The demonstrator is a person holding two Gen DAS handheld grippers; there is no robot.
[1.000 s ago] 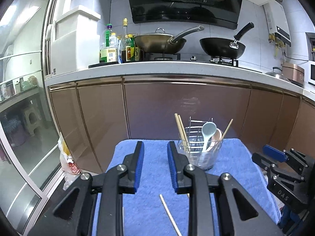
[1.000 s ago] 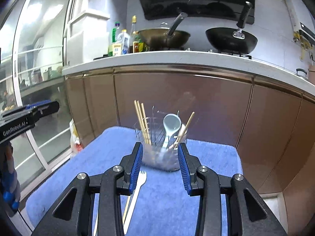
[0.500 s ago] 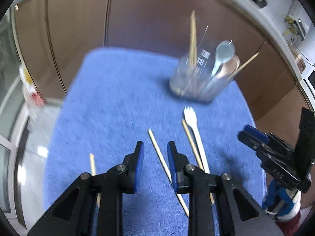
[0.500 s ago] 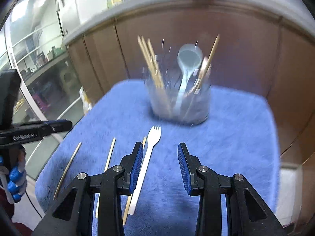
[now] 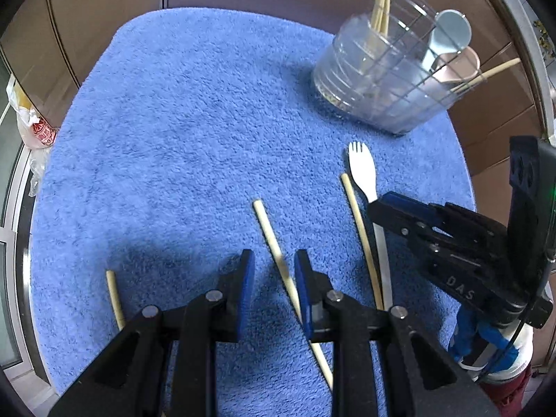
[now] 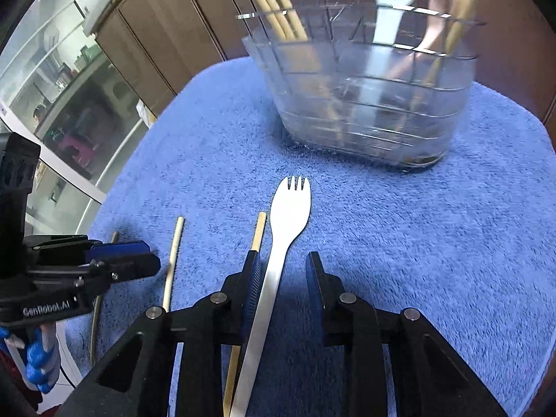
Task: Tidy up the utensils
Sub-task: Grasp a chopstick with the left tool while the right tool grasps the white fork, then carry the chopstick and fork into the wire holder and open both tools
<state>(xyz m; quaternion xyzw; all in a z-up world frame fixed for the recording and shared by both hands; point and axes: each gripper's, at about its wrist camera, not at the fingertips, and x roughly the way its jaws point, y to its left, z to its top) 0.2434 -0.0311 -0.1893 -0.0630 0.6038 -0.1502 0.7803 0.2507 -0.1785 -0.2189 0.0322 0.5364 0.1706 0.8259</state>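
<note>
Between the blue pads of my right gripper lies the handle of the white plastic fork, flat on the blue towel that covers the tabletop, its tines pointing toward the clear utensil holder just beyond. My jaws there are spread, not touching the fork. I judge it light and fairly stiff but thin, so it may flex a little and its smooth plastic may slide between the pads; I would close across the narrow handle somewhat below the neck, where the width is even, and press down into the pile so the pads get under its edges. A pale chopstick lies just beside the fork on its left, close enough that I could catch both. My left gripper is also spread, with another chopstick running slantwise through the gap, nearer the right pad. It looks light, rigid and round, so likely to roll; a hold near its middle should keep it from pivoting. One more stick lies off to the left, apart from the others. The holder already carries chopsticks, a pale blue spoon and a pinkish one, and looks light enough to tip if I knock it.
</note>
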